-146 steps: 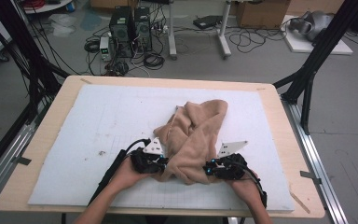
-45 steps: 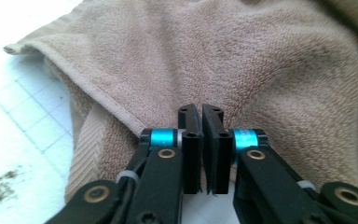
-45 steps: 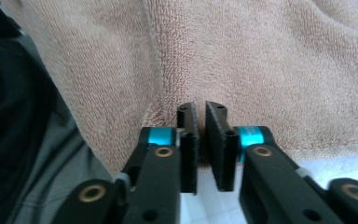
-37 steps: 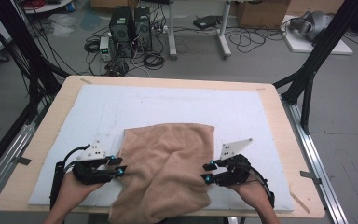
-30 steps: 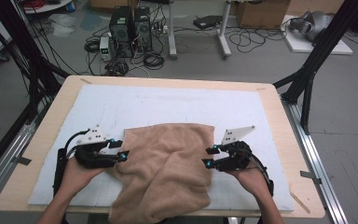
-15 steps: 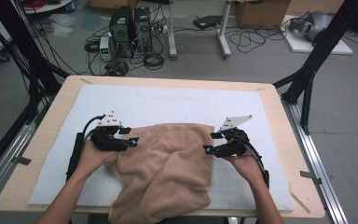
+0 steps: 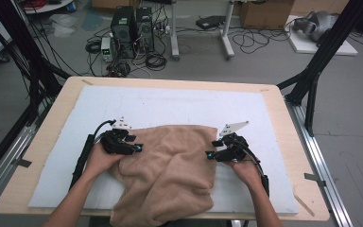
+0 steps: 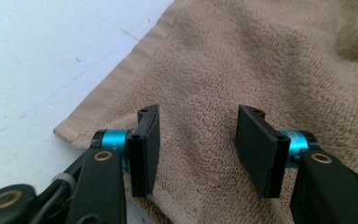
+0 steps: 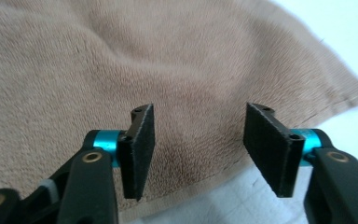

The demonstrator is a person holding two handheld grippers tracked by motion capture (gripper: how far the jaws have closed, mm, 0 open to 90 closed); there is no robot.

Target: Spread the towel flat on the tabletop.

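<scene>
Both grippers have slid up the towel's [image 7: 170, 161] side edges since a second ago, left gripper [image 7: 133, 147] and right gripper [image 7: 211, 154] now beside its far corners, fingers [image 8: 145, 147] spread wide over the cloth, gripping nothing. Soft, limp and light, it should be pinched at the hemmed corners. Tan terry, rumpled, it overhangs the desk's [image 7: 283, 113] near edge

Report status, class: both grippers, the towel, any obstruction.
Left gripper open, over towel edge. Right gripper open at opposite edge. Towel rumpled on white mat, near end overhanging table. No obstruction seen.
</scene>
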